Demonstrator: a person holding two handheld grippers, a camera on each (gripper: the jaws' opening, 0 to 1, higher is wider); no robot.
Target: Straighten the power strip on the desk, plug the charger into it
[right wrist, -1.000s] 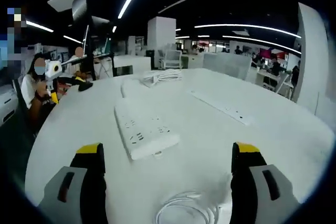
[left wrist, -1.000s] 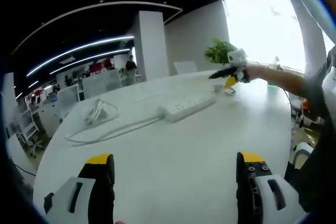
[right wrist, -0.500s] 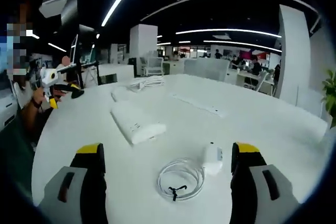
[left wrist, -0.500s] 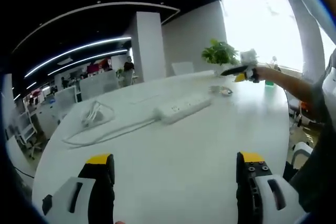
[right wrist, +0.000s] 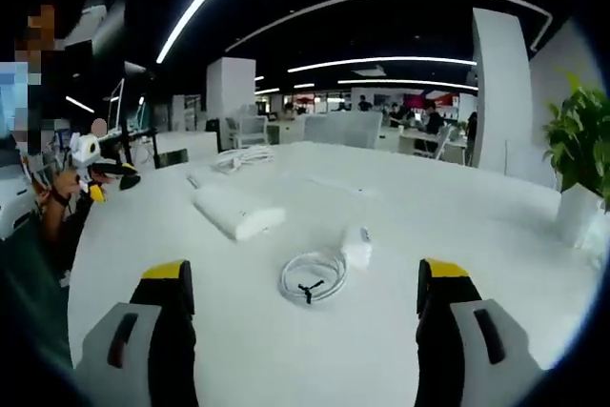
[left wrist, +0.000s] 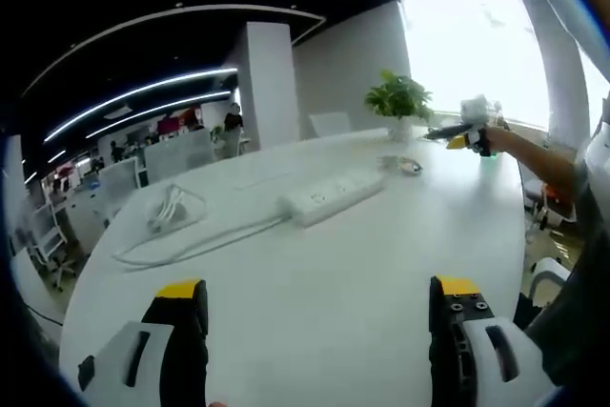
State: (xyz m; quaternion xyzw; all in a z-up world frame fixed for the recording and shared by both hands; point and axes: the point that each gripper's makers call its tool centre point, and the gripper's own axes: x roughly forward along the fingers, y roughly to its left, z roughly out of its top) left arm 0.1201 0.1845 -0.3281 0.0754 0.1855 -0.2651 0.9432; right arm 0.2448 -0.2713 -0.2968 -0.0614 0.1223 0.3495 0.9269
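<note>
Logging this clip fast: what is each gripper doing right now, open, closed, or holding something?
Left gripper: open, fingers wide apart, holding nothing, above the bare desk.
Right gripper: open, holding nothing; the charger and its coiled cable lie ahead.

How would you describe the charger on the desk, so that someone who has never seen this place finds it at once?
Start from the big white round desk and find the long white power strip lying on it. Beside it, nearer the potted plant, lies the charger: a small white block touching a neatly coiled white cable, unlike the loose cord bundle farther back.
</note>
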